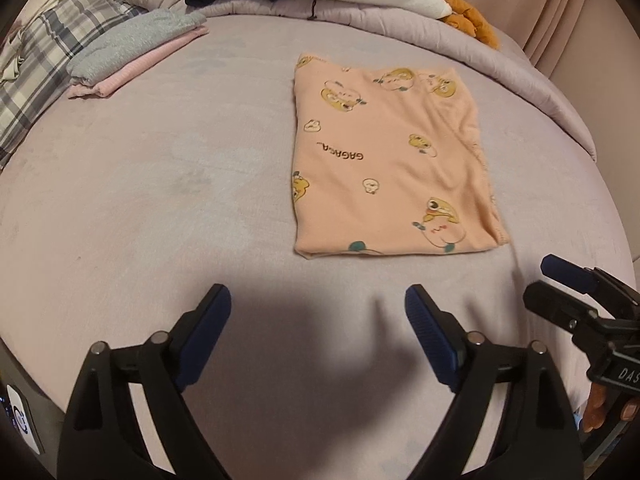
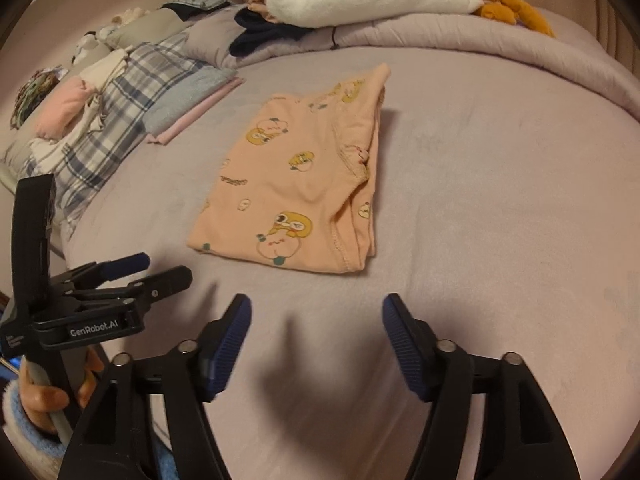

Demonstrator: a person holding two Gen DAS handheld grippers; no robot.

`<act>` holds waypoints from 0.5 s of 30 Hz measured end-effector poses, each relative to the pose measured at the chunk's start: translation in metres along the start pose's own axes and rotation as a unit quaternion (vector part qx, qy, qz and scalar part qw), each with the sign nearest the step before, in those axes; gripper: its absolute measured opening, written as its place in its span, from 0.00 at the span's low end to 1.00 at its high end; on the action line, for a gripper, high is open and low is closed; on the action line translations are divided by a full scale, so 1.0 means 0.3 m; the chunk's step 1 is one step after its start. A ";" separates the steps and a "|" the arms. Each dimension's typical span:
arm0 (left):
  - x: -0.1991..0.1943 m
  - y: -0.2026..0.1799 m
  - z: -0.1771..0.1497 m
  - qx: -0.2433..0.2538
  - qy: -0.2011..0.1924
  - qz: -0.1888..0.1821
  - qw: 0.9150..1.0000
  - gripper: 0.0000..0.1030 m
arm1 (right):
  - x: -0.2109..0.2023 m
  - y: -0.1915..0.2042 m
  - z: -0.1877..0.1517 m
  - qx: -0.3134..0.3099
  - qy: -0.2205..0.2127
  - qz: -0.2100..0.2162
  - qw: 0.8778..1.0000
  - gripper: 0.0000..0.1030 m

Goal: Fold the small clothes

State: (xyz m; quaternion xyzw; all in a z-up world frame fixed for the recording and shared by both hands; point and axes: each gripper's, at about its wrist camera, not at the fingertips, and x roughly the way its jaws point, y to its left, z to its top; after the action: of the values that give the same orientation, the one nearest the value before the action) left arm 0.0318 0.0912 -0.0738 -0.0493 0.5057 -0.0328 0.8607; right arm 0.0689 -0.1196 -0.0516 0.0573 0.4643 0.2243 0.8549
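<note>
On the soft purple bed (image 1: 168, 200) the peach cartoon shirt (image 1: 384, 168) lies folded flat, and the left gripper (image 1: 318, 320) and right gripper (image 2: 316, 332) hang just short of it, jaws wide and empty — this fold looks done, so next comes stacking it.

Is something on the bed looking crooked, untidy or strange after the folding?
Mostly tidy. The peach printed garment lies folded flat on the lilac bedsheet, but its right side is uneven: a stitched hem curves across the top layer and the layers beneath stick out. Both grippers are open and clear of it.
</note>
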 end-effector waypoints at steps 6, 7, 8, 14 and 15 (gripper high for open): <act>-0.060 -0.020 -0.004 -0.002 -0.021 0.008 1.000 0.99 | -0.029 0.037 -0.011 -0.014 -0.013 -0.004 1.000 0.79; -0.069 -0.023 -0.004 -0.003 -0.025 0.008 1.000 0.99 | -0.036 0.040 -0.012 -0.017 -0.018 0.000 1.000 0.81; -0.079 -0.025 -0.005 -0.003 -0.027 0.009 1.000 0.99 | -0.038 0.043 -0.010 -0.018 -0.020 0.003 1.000 0.86; -0.124 -0.049 -0.006 -0.001 -0.042 0.025 0.999 0.99 | -0.069 0.061 -0.015 -0.028 -0.040 -0.003 0.999 0.91; -0.131 -0.052 -0.006 -0.001 -0.046 0.029 0.999 0.99 | -0.076 0.062 -0.017 -0.029 -0.043 -0.005 0.999 0.92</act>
State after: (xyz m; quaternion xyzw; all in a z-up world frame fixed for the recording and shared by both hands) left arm 0.0109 0.0800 -0.0387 -0.0370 0.4665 -0.0055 0.8837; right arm 0.0478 -0.1133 -0.0313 0.0400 0.4206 0.2305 0.8766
